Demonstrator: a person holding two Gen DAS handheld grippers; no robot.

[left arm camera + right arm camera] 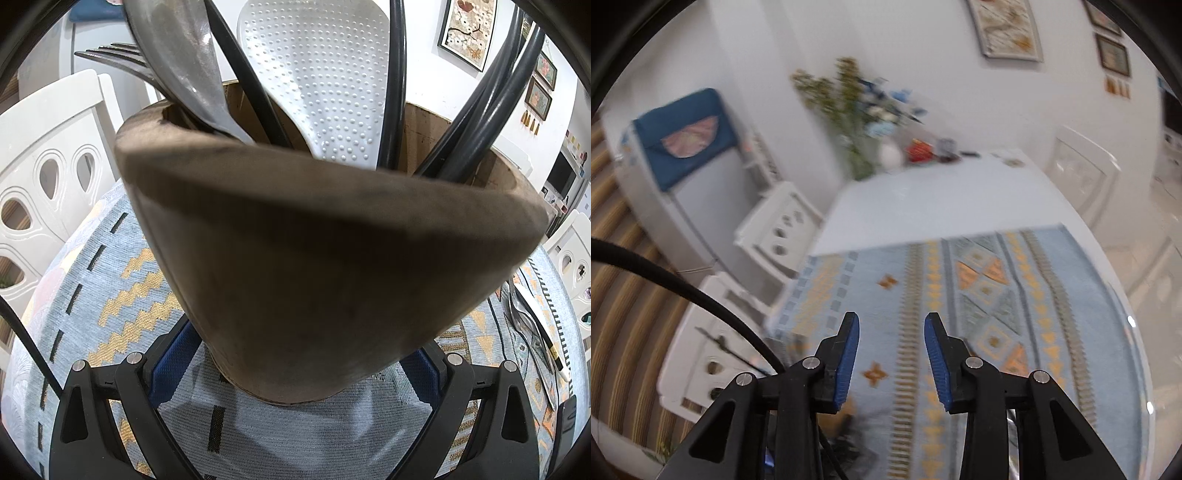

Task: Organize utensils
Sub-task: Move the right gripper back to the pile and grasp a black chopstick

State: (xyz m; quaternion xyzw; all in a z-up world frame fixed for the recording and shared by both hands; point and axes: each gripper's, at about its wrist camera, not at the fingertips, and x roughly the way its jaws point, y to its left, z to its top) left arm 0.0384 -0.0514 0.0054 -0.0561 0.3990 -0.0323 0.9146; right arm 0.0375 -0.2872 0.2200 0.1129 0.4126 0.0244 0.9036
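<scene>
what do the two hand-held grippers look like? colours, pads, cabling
Both match: the right hand-held gripper and the left hand-held gripper have matte black linkage arms with silver pivot pins. The right's fingers carry ribbed blue pads. A black cable trails beside it.

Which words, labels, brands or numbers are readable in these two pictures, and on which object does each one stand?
None: no readable text shows in either view.
The brown utensil holder bears no label.
The white dotted paddle shows only raised dots.
The framed pictures on the wall show flower art, with no words.
The right wrist view is too blurred to read anything.
</scene>
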